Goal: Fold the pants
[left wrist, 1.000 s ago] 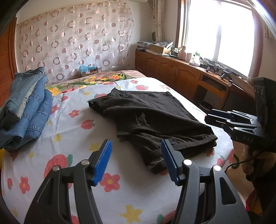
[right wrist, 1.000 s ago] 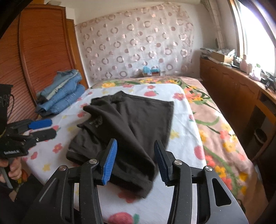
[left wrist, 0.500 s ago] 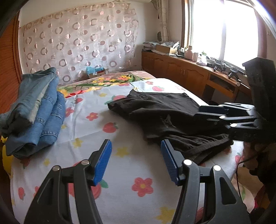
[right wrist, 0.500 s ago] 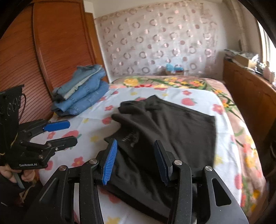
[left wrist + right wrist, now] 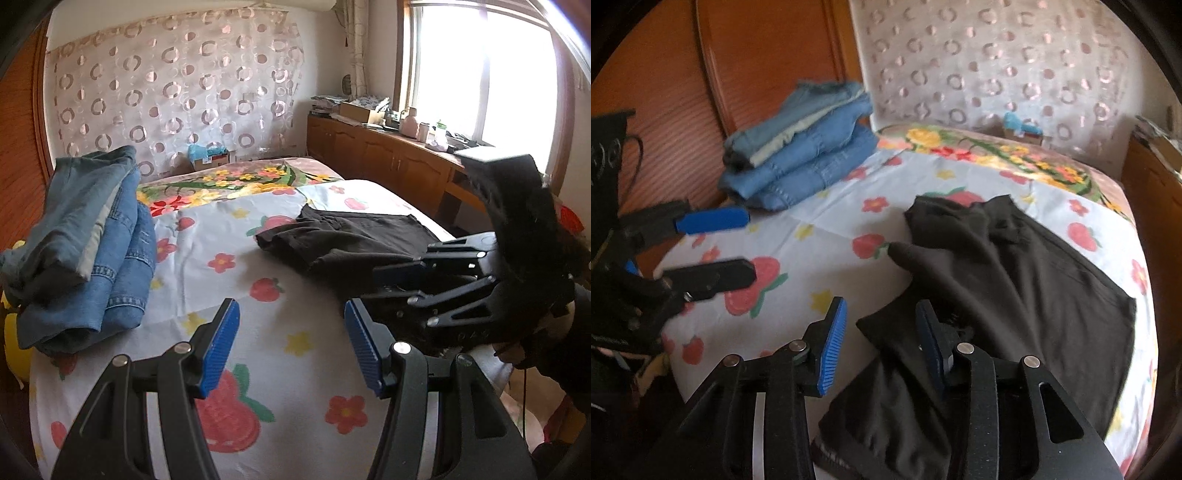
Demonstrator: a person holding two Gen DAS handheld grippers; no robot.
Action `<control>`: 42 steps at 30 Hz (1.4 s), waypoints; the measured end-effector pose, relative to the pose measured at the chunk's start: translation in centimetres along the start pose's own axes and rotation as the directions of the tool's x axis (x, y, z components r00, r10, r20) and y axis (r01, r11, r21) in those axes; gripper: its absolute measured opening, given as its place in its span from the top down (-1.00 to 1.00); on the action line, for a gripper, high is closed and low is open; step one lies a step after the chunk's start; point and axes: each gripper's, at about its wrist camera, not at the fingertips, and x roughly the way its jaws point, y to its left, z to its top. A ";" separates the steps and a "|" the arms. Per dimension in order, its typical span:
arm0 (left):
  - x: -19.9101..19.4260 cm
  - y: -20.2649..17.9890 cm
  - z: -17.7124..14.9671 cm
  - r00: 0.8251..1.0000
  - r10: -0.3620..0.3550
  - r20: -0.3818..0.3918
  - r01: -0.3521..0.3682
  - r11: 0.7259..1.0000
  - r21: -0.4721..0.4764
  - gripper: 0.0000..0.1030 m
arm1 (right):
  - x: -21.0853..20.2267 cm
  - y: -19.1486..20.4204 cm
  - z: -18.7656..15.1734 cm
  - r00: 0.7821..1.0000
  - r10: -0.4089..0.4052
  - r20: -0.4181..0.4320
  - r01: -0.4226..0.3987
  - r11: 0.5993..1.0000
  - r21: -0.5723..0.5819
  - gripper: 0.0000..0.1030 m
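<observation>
Black pants (image 5: 1015, 277) lie loosely folded on the flowered bed sheet (image 5: 827, 206), creased toward the waist end. My right gripper (image 5: 881, 343) hovers at their near left edge. Its jaws are closing, the dark cloth edge lies between them, and the left pad stands clear of it. In the left wrist view the pants (image 5: 354, 240) lie at mid right, with the right gripper (image 5: 399, 284) low over their near end. My left gripper (image 5: 291, 343) is open over bare sheet (image 5: 207, 236), nothing between its pads. It also shows in the right wrist view, where the left gripper (image 5: 751, 245) is at left.
A stack of folded blue jeans (image 5: 92, 240) sits at the sheet's left side, next to a wooden wardrobe (image 5: 757, 55). A wooden cabinet (image 5: 388, 158) with clutter runs under the window on the right. A small box (image 5: 208, 157) stands by the curtain at the bed's far end.
Both grippers have swung left along the bed's near edge. The right one now sits at the pants' near left edge with narrower jaws. The pants have not shifted.
</observation>
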 end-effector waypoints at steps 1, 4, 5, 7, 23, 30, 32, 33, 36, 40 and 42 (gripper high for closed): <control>0.1 0.3 0.0 1.000 -0.001 -0.001 0.001 1.000 -0.005 -0.14 | 0.5 0.0 0.0 1.000 0.005 -0.013 -0.005 1.000 -0.004 0.25; 0.7 1.1 -0.2 1.000 0.008 -0.016 -0.009 1.000 -0.024 -0.14 | 1.6 0.0 -0.3 0.999 0.007 -0.047 -0.007 1.000 -0.007 0.25; 0.9 1.4 -0.3 1.000 0.006 -0.022 -0.007 0.999 -0.032 -0.14 | 1.9 0.0 -0.3 0.998 0.006 -0.055 -0.006 1.000 -0.008 0.25; 1.1 1.8 -0.4 1.000 0.005 -0.028 -0.007 0.999 -0.041 -0.14 | 2.5 0.1 -0.6 0.997 -0.002 -0.071 0.001 1.000 -0.016 0.25; 2.1 1.0 -0.4 0.999 -0.017 -0.048 0.017 1.000 -0.018 -0.14 | -0.1 -2.9 0.2 0.999 -0.043 0.006 0.042 0.996 0.082 0.97; 3.9 -0.6 0.8 0.997 -0.045 -0.067 0.046 0.999 0.006 -0.14 | -3.7 -5.9 1.8 0.991 -0.104 0.081 0.095 0.989 0.109 0.97; 4.6 -1.2 1.3 0.996 -0.056 -0.071 0.057 0.998 0.014 -0.14 | -4.5 -7.4 2.1 0.988 -0.131 0.087 0.120 0.986 0.115 0.97; 4.8 -1.5 1.6 0.996 -0.060 -0.071 0.061 0.998 0.019 -0.14 | -4.8 -8.1 2.2 0.985 -0.148 0.090 0.137 0.983 0.121 0.97; 5.5 -2.5 2.4 0.995 -0.070 -0.073 0.073 0.997 0.037 -0.14 | -5.5 -10.0 2.2 0.979 -0.182 0.089 0.170 0.977 0.128 0.97; 6.1 -3.4 3.2 0.994 -0.080 -0.071 0.083 0.995 0.050 -0.14 | -6.1 -13.2 2.3 0.969 -0.235 0.082 0.222 0.965 0.141 0.97; 6.3 -3.7 3.3 0.994 -0.083 -0.074 0.087 0.995 0.048 -0.14 | -6.1 -14.6 2.3 0.962 -0.263 0.077 0.250 0.957 0.146 0.97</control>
